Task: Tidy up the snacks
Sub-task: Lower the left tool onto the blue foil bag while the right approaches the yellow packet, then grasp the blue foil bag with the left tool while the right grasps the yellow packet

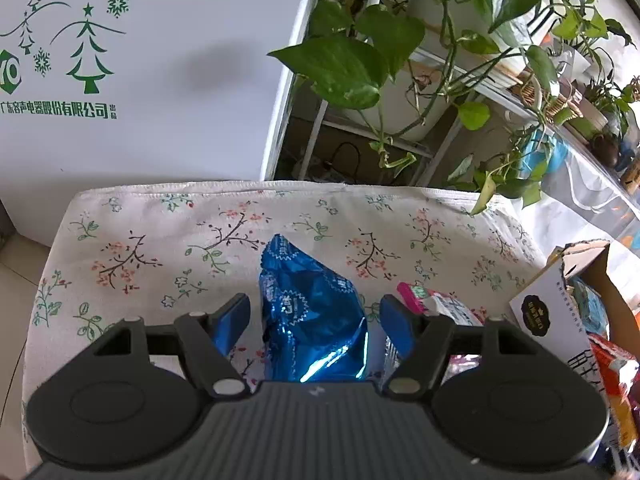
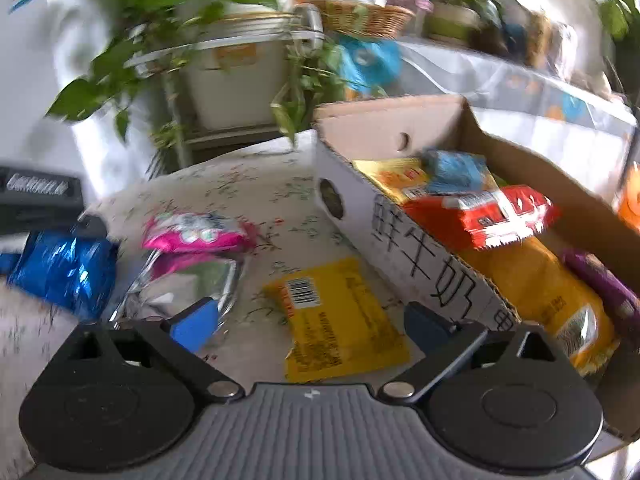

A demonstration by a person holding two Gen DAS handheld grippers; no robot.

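The crinkly blue foil snack bag [image 1: 312, 312] at lower centre, on the floral-cloth desk [image 1: 160, 240], looks light, soft and slippery; take its middle. Left gripper [image 1: 314, 320] fingers straddle it, pads apart. Right gripper [image 2: 312, 324] fingers are released above the flat yellow packet [image 2: 340, 320].

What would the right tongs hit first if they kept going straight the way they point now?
Most likely the yellow snack packet lying flat on the flowered tablecloth, which sits between the open right tongs. The cardboard box stands just to their right; depth is blurry, so treat this as a guess.
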